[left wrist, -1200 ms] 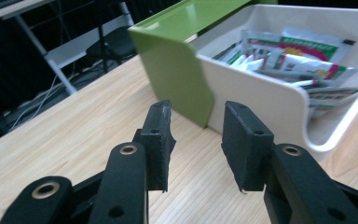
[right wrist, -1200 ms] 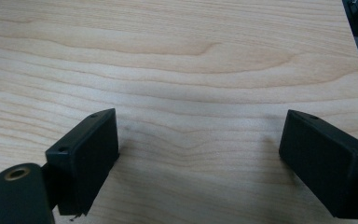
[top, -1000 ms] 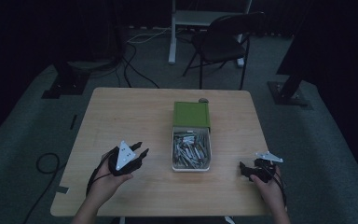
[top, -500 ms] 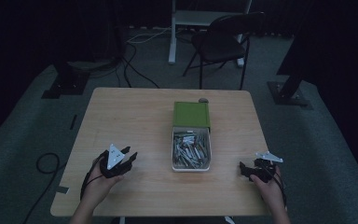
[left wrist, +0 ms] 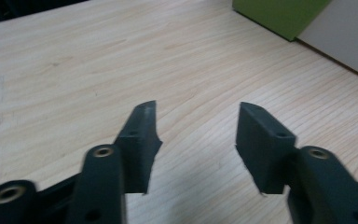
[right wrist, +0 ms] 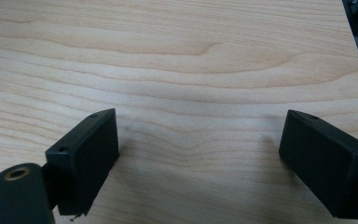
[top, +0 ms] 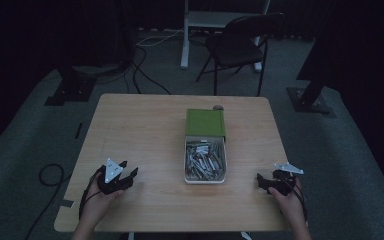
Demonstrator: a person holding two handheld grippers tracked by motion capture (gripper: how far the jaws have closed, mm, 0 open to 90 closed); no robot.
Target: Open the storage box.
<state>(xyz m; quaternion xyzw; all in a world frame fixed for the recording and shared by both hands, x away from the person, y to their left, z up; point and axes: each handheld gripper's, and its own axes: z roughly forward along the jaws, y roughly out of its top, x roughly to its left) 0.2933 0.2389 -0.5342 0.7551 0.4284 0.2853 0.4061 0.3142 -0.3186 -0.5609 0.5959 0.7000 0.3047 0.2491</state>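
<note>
A: Start from the tray (top: pixel 205 177); white, open, full of small metal pieces (top: pixel 204 160), mid-table, butted against the green box (top: pixel 205 122) on its far end; something small and round (top: pixel 218 107) sits just past the box, can't tell what.

B: Anything in the grippers?

A: No; left gripper (top: pixel 128 175) sits low at the near-left of the table (top: pixel 140 125), well apart from the tray; a second ago it was farther in and higher, nearer the tray, now pulled back toward the person's edge and down; jaws have just been opening, nothing between them; in the left gripper view only bare wood shows between the spread fingers (left wrist: pixel 142 140), green box corner (left wrist: pixel 279 14) off at upper right.

B: Right one?

A: Right gripper (top: pixel 261 182) at the near-right, same spot as in the earlier frames; fingers (right wrist: pixel 86 154) spread wide, bare wood between, nothing pinched.

B: So what does the change mean?

A: My read: left hand is at a rest pose with an empty, parted gripper; metal pieces untouched in the tray; picking not yet begun, or between picks; next move would be a reach in toward the tray.
</note>
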